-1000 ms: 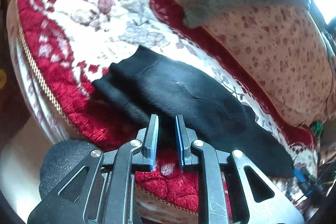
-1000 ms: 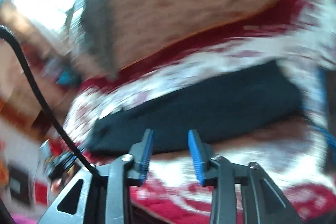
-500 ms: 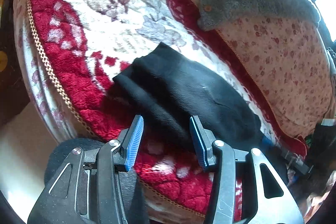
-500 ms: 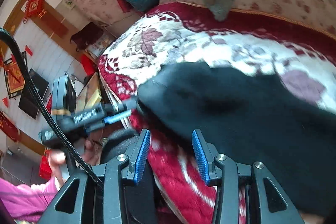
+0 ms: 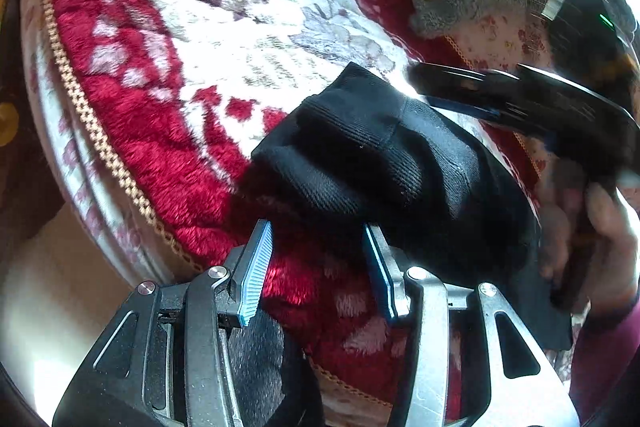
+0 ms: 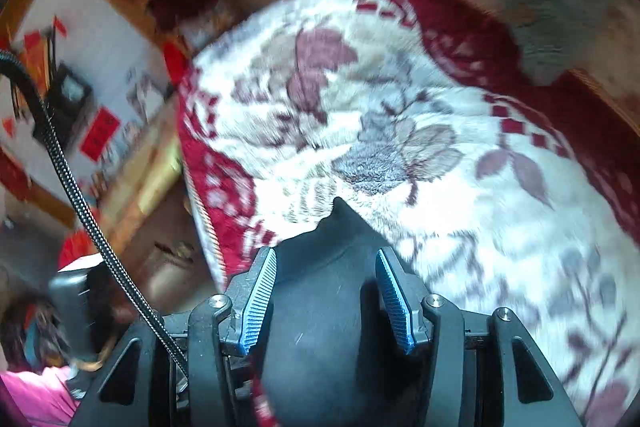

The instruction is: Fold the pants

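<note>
Since half a second back, the right gripper is swinging in over the black knit pants, now bunching into a shorter heap on the red-and-cream floral sofa cushion. Right jaws are standing spread with black fabric lying between them, nothing pinched. Left gripper is also sitting spread at the heap's near edge, its right finger touching the cloth, left finger apart from it.

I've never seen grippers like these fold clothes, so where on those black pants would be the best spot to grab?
Probably the ribbed end of the black pants, where the cloth bunches into a raised hump on the red floral cushion. The left gripper, open just below it, could slide forward and pinch that thick fold.
</note>
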A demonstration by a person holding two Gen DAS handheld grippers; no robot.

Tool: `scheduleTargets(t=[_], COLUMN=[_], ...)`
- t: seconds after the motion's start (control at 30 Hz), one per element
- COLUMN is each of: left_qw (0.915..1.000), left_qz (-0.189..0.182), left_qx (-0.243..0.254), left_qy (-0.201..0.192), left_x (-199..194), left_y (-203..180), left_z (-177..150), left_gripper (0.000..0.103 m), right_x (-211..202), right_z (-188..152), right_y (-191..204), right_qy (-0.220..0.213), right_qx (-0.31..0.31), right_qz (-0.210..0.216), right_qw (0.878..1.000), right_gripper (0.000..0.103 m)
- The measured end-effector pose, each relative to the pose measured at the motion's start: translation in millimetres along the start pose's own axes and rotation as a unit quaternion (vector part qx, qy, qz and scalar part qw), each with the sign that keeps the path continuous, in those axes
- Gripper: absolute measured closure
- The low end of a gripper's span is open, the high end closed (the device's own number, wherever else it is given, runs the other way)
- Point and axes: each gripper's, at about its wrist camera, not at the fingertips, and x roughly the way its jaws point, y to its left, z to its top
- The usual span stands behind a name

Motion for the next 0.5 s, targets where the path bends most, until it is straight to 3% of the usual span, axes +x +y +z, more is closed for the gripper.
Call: scheduleTargets(t=[0.23, 0.37, 0.43, 0.5], left_qw=[0.9999, 0.9999, 0.9994, 0.9987], left_qz=[-0.008, -0.015, -0.029, -0.037], left_qx=[0.008, 0.006, 0.012, 0.023], left_qy=[0.009, 0.001, -0.011, -0.025], left_x=[4, 6, 5, 2], left_y=[1, 2, -1, -6], left_z=[11, 15, 19, 28], left_gripper=[0.056, 0.056, 0.079, 0.088], right_x=[62, 64, 55, 42], right_z=[21, 14, 13, 13], right_y=[2, 3, 2, 6], right_qy=[0.082, 0.063, 0.050, 0.032], right_qx=[-0.063, -0.088, -0.083, -0.088], right_qz=[-0.029, -0.054, -0.057, -0.059], right_qw=[0.994, 0.993, 0.994, 0.994], right_gripper=[0.053, 0.075, 0.088, 0.092])
